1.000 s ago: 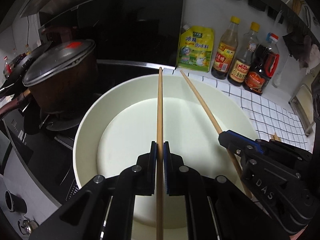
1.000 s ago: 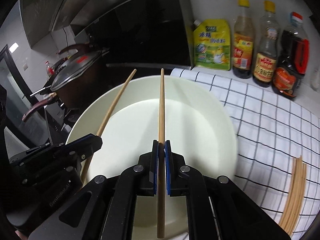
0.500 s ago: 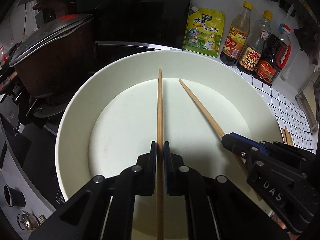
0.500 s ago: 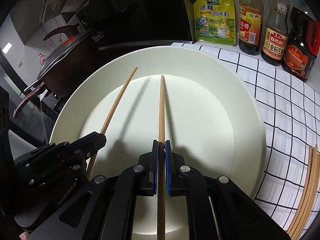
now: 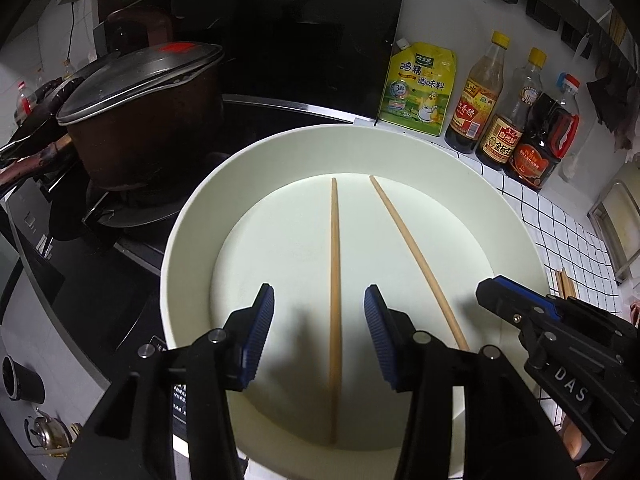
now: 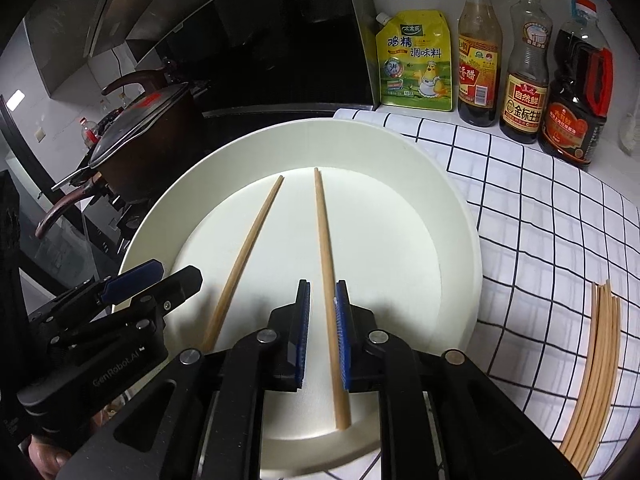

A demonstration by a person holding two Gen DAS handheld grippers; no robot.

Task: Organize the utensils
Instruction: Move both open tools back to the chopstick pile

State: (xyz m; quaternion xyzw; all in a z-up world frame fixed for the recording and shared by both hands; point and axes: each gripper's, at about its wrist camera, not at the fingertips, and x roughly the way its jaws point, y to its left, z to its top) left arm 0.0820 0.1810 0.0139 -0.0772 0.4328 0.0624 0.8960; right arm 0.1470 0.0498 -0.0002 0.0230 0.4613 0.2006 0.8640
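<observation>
Left wrist view: we are holding the left gripper (image 5: pixel 319 332) wide apart above the white plate (image 5: pixel 192 240), gripping nothing.
Left chopstick (image 5: pixel 334 280): it is lying flat on the plate directly between our spread fingers, its long axis running straight ahead along them.
Right chopstick (image 5: pixel 412 256): it is lying on the plate to the right, angling away, nearer the right gripper (image 5: pixel 516 312) entering from that side.
Right wrist view: we are holding the right gripper (image 6: pixel 322 332) narrowly parted, its pads (image 6: pixel 303 328) just beside the right chopstick (image 6: pixel 326 264); we cannot tell whether one pad is touching it.
Axis: this chopstick is lying along our fingers, its near end resting on the plate.
Left chopstick here (image 6: pixel 248 248): it is slanting toward the left gripper (image 6: pixel 160 280).
Spare chopsticks (image 6: pixel 592 364): they are lying bundled on the checked cloth (image 6: pixel 520 216), well apart to the right, nearest our right hand.
Judgement: both are placed; the bundle is likely our next target.
</observation>
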